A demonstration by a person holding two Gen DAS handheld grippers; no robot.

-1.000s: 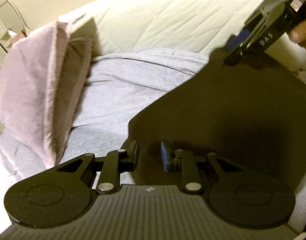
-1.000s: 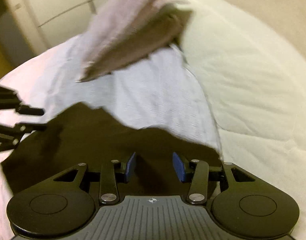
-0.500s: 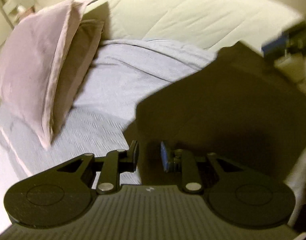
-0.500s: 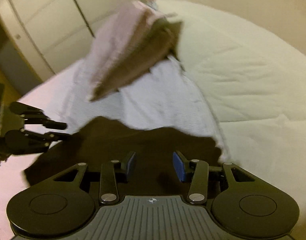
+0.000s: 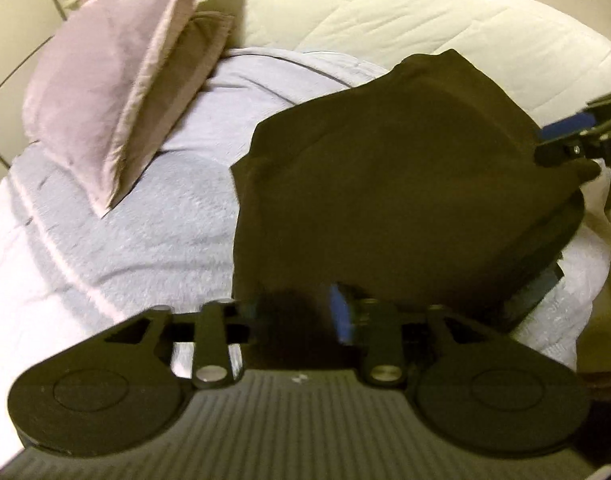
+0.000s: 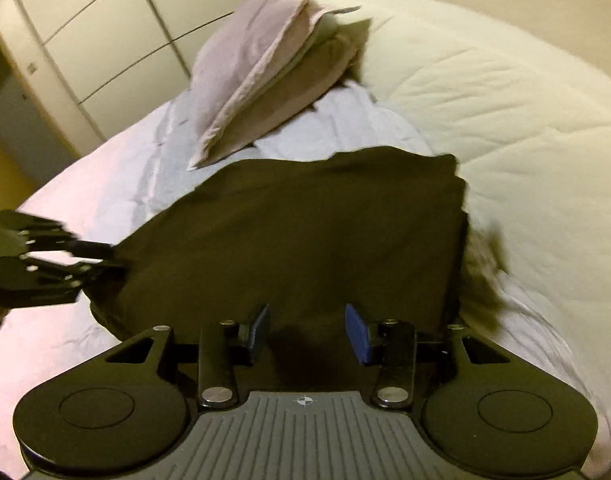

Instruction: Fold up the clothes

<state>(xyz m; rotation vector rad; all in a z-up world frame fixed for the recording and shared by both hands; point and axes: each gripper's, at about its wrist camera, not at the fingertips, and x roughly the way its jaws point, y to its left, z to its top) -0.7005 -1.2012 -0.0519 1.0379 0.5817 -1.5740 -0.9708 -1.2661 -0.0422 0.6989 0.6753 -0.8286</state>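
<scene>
Lying on the bed over a pale blue blanket, the dark folded garment (two pillows lean just behind it) meets both tools at its near edge: the left hand-held gripper and the right hand-held gripper each stand with fingers parted, clasping nothing.

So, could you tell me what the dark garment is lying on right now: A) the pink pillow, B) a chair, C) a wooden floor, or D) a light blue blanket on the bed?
D: the dark garment rests on the light blue blanket, apart from the pink pillow.
</scene>
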